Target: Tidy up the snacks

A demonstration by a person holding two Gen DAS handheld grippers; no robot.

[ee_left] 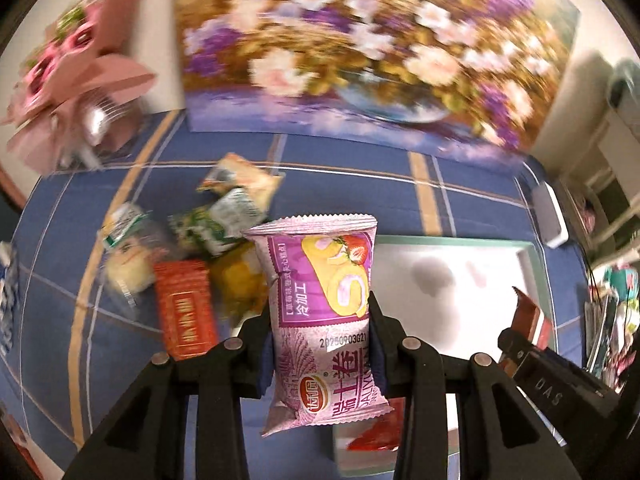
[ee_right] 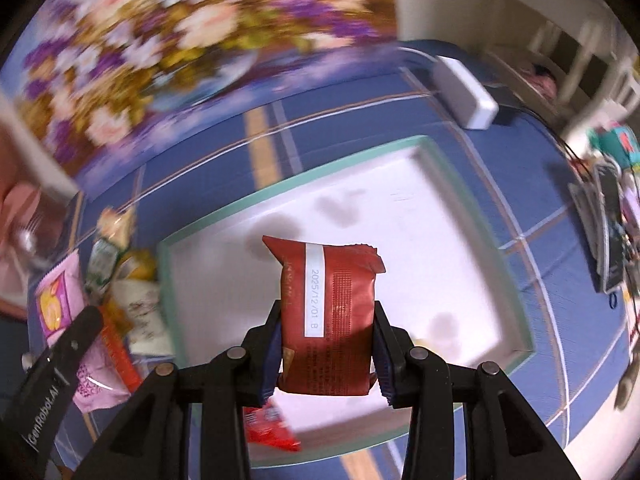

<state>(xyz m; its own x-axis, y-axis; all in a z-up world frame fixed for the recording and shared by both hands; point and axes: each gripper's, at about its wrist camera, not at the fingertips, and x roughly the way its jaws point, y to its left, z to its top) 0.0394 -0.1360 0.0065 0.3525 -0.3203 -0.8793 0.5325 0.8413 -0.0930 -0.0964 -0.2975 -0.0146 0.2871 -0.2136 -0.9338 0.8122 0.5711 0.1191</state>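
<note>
Overhead, right gripper [ee_right: 326, 354] clamping red packet [ee_right: 330, 320], inside tray rim [ee_right: 516, 300]

Pink-purple snack packet [ee_left: 324, 320]; red snack packet [ee_right: 330, 320]; blue plaid tablecloth [ee_left: 340, 184]; white tray, mint-green rim [ee_right: 288, 188].

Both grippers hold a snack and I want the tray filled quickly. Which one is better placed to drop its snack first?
Probably the right hand-held gripper: its red packet hangs over the tray, while the left's pink packet is beside it, over the cloth.
</note>
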